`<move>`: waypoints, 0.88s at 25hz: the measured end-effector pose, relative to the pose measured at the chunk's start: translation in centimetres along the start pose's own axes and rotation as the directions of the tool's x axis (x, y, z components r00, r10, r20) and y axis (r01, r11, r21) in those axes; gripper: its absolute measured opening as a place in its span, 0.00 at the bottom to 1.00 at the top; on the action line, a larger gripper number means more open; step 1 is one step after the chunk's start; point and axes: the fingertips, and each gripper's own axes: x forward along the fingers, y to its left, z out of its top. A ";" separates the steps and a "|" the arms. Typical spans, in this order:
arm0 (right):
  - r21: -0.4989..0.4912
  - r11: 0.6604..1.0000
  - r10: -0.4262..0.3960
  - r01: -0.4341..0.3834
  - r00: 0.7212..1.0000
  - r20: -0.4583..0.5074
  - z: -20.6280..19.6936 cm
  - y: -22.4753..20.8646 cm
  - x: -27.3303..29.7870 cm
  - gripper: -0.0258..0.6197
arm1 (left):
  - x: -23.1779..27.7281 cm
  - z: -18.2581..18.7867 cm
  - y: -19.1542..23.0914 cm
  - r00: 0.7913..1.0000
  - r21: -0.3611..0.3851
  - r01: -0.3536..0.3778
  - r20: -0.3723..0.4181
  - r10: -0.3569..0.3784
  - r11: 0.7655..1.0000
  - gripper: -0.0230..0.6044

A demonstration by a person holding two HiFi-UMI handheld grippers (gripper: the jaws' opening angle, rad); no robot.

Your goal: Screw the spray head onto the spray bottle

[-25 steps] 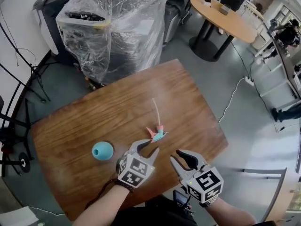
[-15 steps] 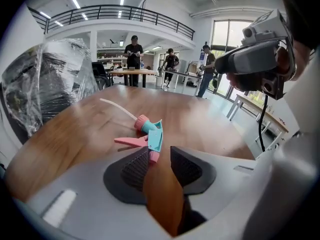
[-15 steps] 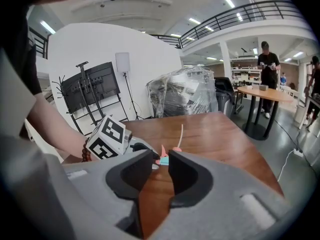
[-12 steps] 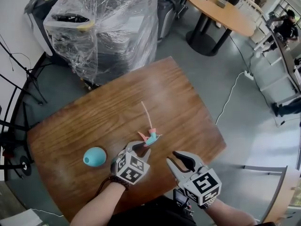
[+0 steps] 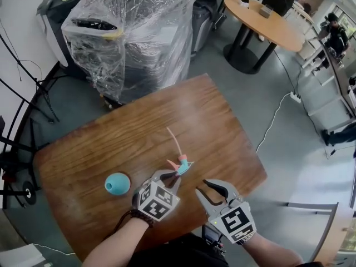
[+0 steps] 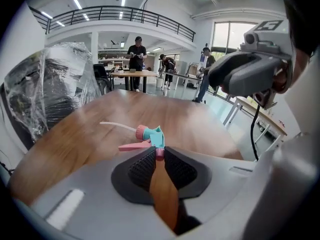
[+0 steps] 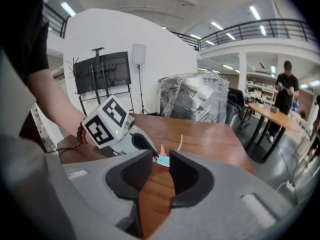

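Note:
The spray head (image 5: 182, 164), teal with a pink trigger and a pale dip tube (image 5: 174, 141), lies on the wooden table (image 5: 139, 121) near its front edge. My left gripper (image 5: 171, 175) is closing on it, and in the left gripper view the pink nozzle tip (image 6: 159, 153) sits pinched between the jaw tips. The teal spray bottle (image 5: 117, 183) stands apart, to the left of that gripper. My right gripper (image 5: 201, 187) hovers open just right of the spray head, with only table showing between its jaws. The right gripper view looks at the spray head (image 7: 162, 159) and the left gripper's marker cube (image 7: 107, 121).
A plastic-wrapped stack (image 5: 133, 32) stands beyond the table's far left edge. A round table (image 5: 267, 21) with people near it is at the back right. A white cable (image 5: 272, 121) runs over the grey floor to the right. Both grippers are at the table's front edge.
My left gripper moved forward to the spray head and its jaws have narrowed onto the nozzle end. The right gripper has stayed close beside it, its opening unchanged.

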 end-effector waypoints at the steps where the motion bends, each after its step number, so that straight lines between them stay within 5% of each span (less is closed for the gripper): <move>1: -0.061 0.998 -0.002 0.002 1.000 -0.007 0.0 0.3 0.1 0.18 | -0.7 0.4 -0.2 1.000 -0.010 0.009 0.009 -0.009 1.000 0.15; 6: -0.365 0.931 -0.046 0.016 0.996 -0.073 -0.1 1.7 0.5 0.27 | -4.5 2.5 -1.2 0.997 -0.043 0.059 0.054 -0.057 0.997 0.15; 12: -0.681 0.724 -0.189 0.111 0.981 -0.042 1.8 3.6 0.8 0.33 | -9.8 3.9 -2.7 0.990 -0.094 0.121 0.091 -0.112 0.988 0.15; 17: -0.815 0.563 -0.247 0.138 0.969 -0.006 3.4 5.8 1.3 0.33 | -13.7 4.2 -3.7 0.981 -0.119 0.155 0.133 -0.139 0.981 0.15; 22: -0.874 0.467 -0.291 0.130 0.957 -0.013 4.3 7.6 2.2 0.34 | -16.9 3.9 -4.5 0.972 -0.119 0.182 0.169 -0.160 0.976 0.15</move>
